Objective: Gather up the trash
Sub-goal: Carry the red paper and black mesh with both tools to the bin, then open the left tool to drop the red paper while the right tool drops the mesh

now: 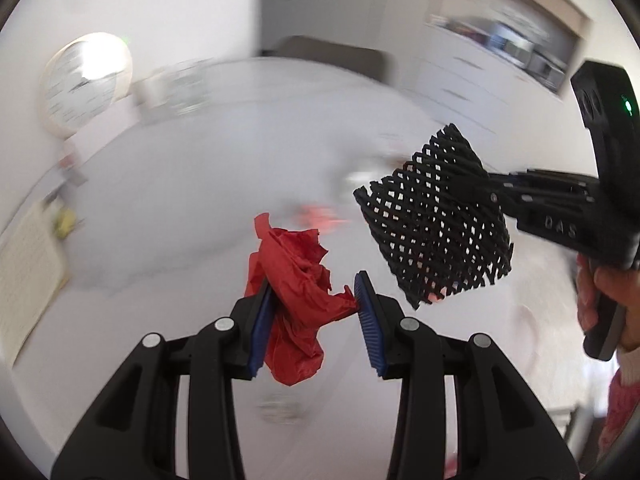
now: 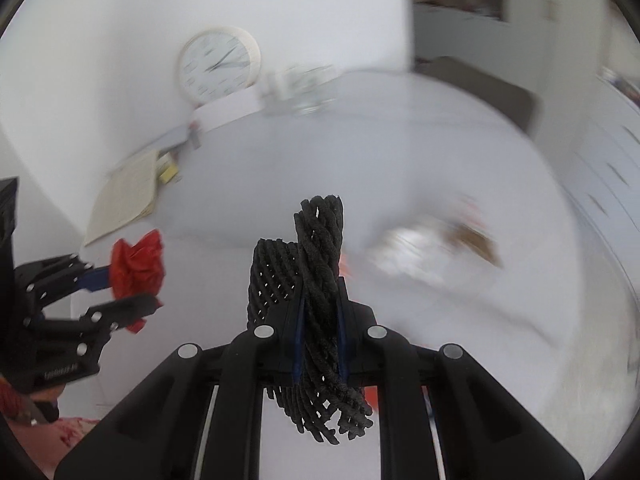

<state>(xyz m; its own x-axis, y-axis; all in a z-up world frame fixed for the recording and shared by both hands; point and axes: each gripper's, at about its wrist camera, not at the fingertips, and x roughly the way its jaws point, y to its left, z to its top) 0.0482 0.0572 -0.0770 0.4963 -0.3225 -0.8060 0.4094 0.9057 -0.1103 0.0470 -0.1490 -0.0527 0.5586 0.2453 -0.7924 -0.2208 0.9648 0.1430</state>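
Your white surface (image 2: 280, 168) carries a clock (image 2: 218, 65) at its far edge and some blurred, perhaps paper, litter (image 2: 432, 246). Your left gripper (image 1: 316, 316) has its fingers spread around red tissue (image 1: 296, 280); your right gripper (image 2: 320, 332) pinches black mesh (image 2: 320, 264).

1. One crumpled red paper (image 1: 296, 304), near centre in the left wrist view.
2. One black foam net sleeve (image 1: 434, 220), to its right.
3. Two grippers: the left gripper (image 1: 314, 322) and the right gripper (image 2: 320, 320), each with two fingers.
4. One round wall clock (image 2: 218, 65), far left.
5. One cream notepad (image 2: 124, 200), left on the table.
6. One blurred heap of wrappers (image 2: 432, 250), right on the white table (image 2: 400, 152); its pieces cannot be counted.
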